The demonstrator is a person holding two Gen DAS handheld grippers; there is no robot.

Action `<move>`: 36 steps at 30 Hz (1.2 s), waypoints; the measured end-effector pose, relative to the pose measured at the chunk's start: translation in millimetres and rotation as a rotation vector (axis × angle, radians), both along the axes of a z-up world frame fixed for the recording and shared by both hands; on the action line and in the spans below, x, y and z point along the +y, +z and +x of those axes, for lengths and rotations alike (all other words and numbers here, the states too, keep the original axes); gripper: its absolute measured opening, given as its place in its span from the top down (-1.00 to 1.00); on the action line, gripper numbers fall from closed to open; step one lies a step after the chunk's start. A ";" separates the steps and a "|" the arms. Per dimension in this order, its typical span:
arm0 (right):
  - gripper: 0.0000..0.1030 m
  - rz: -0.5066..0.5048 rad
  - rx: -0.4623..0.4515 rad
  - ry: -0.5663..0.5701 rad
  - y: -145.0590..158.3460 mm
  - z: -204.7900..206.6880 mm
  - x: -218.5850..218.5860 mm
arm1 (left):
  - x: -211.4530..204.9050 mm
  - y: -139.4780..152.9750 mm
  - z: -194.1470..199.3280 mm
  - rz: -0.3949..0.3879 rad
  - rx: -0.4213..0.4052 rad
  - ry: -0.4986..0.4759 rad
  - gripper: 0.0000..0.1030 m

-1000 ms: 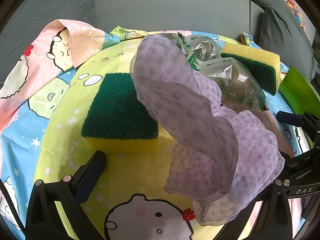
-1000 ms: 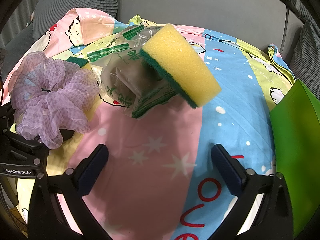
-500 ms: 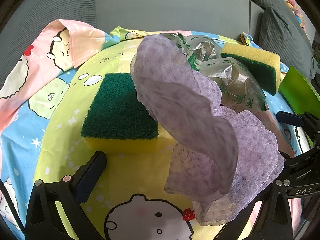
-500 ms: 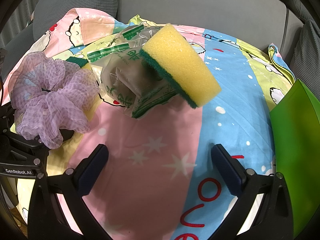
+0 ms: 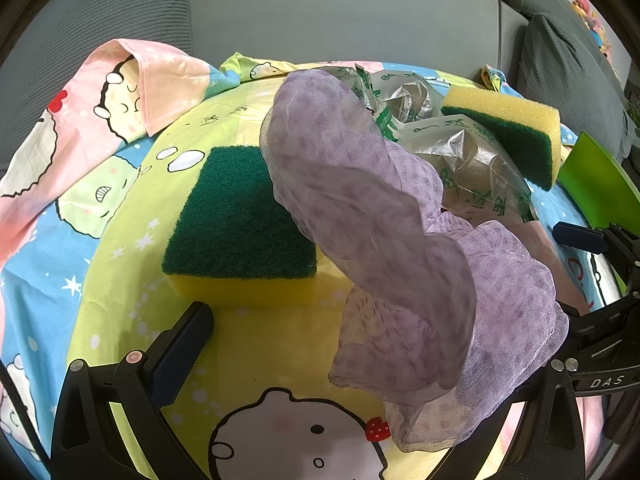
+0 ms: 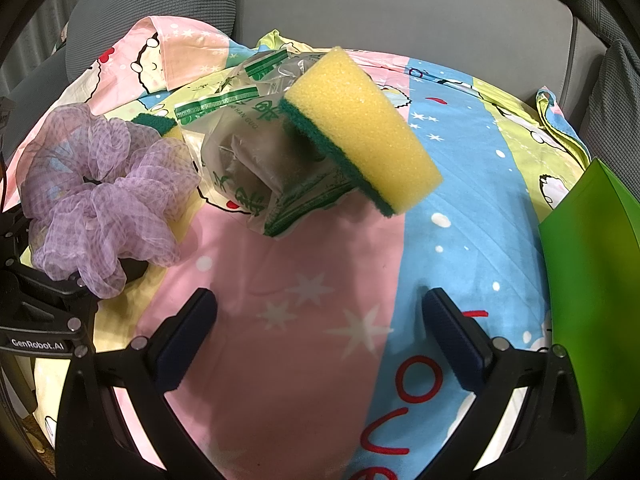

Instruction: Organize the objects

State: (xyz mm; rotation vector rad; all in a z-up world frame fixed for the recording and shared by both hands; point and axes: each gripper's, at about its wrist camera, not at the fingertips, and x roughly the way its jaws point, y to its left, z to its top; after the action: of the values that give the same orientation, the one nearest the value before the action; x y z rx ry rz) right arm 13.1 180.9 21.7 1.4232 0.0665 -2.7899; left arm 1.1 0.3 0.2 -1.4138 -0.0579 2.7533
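Note:
A purple mesh scrunchie [image 5: 400, 240] hangs over the right finger of my left gripper [image 5: 340, 320], hiding that finger; the jaws stand wide apart, open. Just beyond the left fingertip a yellow sponge [image 5: 240, 220] lies flat with its green scouring side up. In the right wrist view a second sponge [image 6: 360, 128] leans tilted on a crumpled clear plastic bag [image 6: 248, 160] with green print. My right gripper [image 6: 320, 300] is open over the pink part of the sheet, a short way in front of that sponge, with nothing between its fingers. The scrunchie [image 6: 100, 192] shows at the left there.
Everything lies on a cartoon-print bedsheet [image 6: 460, 200] spread over a grey sofa [image 5: 340, 12]. A bright green plastic container [image 6: 592, 280] stands at the right edge. A fold of the sheet [image 5: 132, 80] rises at the back left.

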 end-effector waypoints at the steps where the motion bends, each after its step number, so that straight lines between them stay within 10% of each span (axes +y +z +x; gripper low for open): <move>1: -0.99 0.002 -0.002 -0.006 -0.4 -0.6 -0.4 | -0.8 0.1 -0.2 0.000 0.001 0.003 -0.99; 12: -0.98 -0.016 -0.018 -0.062 0.3 -4.9 -1.9 | 0.6 -0.9 -5.8 -0.013 -0.015 0.007 -1.00; 18: -0.67 0.010 -0.040 -0.178 23.3 5.3 -6.9 | -3.8 2.2 -9.4 -0.005 -0.090 -0.043 -0.99; 25: -0.69 -0.130 0.107 -0.272 88.2 35.3 -13.6 | -42.9 27.3 7.6 0.158 -0.118 0.099 -0.99; 31: -0.70 -0.522 0.243 -0.282 117.6 41.1 -10.4 | -64.2 59.9 30.5 0.356 0.017 0.105 -0.99; 36: -0.69 -0.497 0.166 -0.251 101.8 17.2 -29.7 | -70.5 62.5 29.2 0.482 0.007 0.090 -0.99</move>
State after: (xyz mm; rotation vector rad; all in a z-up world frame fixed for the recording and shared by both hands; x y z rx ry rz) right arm 30.4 151.1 123.5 1.1409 -0.7947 -2.8086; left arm 30.3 -70.2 62.7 -1.2882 -0.7442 2.5569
